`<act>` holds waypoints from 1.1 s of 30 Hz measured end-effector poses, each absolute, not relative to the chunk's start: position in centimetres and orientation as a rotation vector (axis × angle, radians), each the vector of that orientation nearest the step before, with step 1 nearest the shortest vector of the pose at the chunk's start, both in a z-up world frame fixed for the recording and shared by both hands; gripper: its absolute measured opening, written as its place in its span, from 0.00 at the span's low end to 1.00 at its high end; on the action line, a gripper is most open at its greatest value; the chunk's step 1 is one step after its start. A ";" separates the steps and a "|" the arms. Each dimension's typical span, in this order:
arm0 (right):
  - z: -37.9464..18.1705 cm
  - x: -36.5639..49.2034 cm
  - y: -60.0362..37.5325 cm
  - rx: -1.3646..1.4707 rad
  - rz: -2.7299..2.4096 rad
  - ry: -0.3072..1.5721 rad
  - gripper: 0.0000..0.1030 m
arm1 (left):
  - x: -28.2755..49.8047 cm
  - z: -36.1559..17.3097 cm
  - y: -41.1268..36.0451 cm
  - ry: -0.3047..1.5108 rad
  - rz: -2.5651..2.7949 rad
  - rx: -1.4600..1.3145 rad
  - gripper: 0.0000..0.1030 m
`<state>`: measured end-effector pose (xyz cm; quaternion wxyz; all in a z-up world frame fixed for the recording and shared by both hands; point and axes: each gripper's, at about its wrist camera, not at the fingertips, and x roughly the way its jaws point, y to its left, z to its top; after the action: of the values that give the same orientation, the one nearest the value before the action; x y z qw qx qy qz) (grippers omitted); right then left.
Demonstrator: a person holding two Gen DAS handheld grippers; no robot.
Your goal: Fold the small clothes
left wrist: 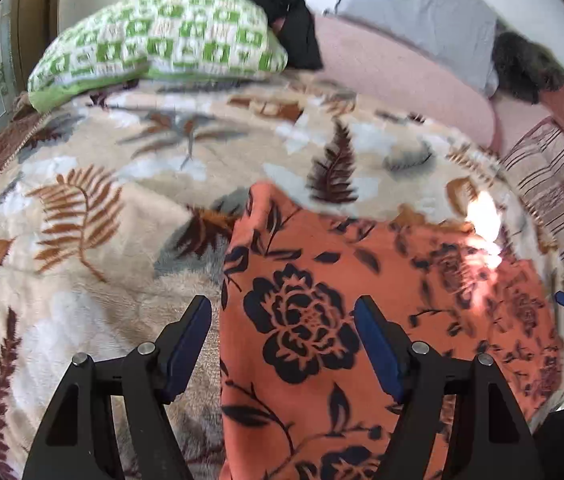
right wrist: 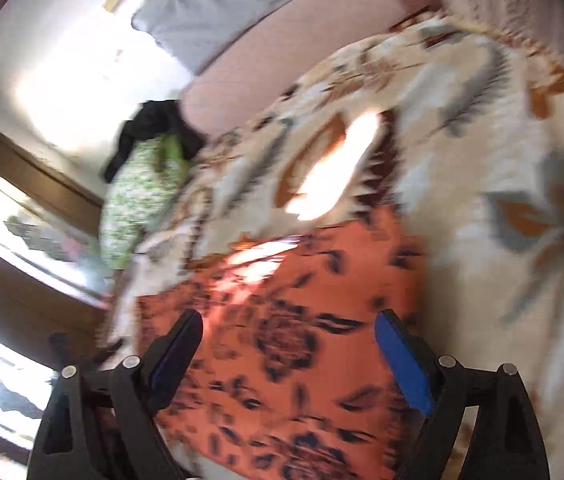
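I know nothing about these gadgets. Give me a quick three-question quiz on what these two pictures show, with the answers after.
1. True or false: the left gripper is clamped on the orange floral cloth.
2. What lies on top of the green-and-white pillow? A) a black garment B) a book C) a cup
3. What does the orange floral cloth lie on?

Key
1. False. Its jaws stand open above the cloth; so do those of the right gripper.
2. A, the black garment.
3. The leaf-patterned blanket.
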<state>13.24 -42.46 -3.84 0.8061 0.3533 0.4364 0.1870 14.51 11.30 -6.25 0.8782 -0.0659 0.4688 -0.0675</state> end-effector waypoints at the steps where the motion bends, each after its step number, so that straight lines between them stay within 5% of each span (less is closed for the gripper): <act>1: -5.3 13.9 -42.3 0.771 0.382 0.973 0.87 | 15.4 -7.7 11.0 1.039 -0.124 -0.116 0.72; 4: -9.5 14.5 -43.1 0.777 0.231 1.100 0.86 | 15.6 -8.1 11.6 1.063 -0.117 -0.157 0.74; 12: -3.3 14.9 -40.7 0.635 0.319 0.994 0.86 | 19.3 -4.3 13.3 0.947 -0.152 -0.149 0.72; 15: -6.0 16.0 -40.8 0.664 0.275 1.054 0.86 | 22.9 -8.3 15.4 1.102 0.049 -0.142 0.54; 30: -9.8 13.3 -44.6 0.894 0.296 1.015 0.85 | 14.7 -3.5 11.0 0.947 -0.133 -0.136 0.55; 33: -8.4 12.5 -45.4 0.945 0.268 0.967 0.86 | 11.3 -3.4 8.4 0.935 -0.169 -0.097 0.67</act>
<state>12.53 -45.40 -8.42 0.7717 0.4359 0.4463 0.1234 11.33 8.44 -3.36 0.8881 -0.0468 0.4499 -0.0814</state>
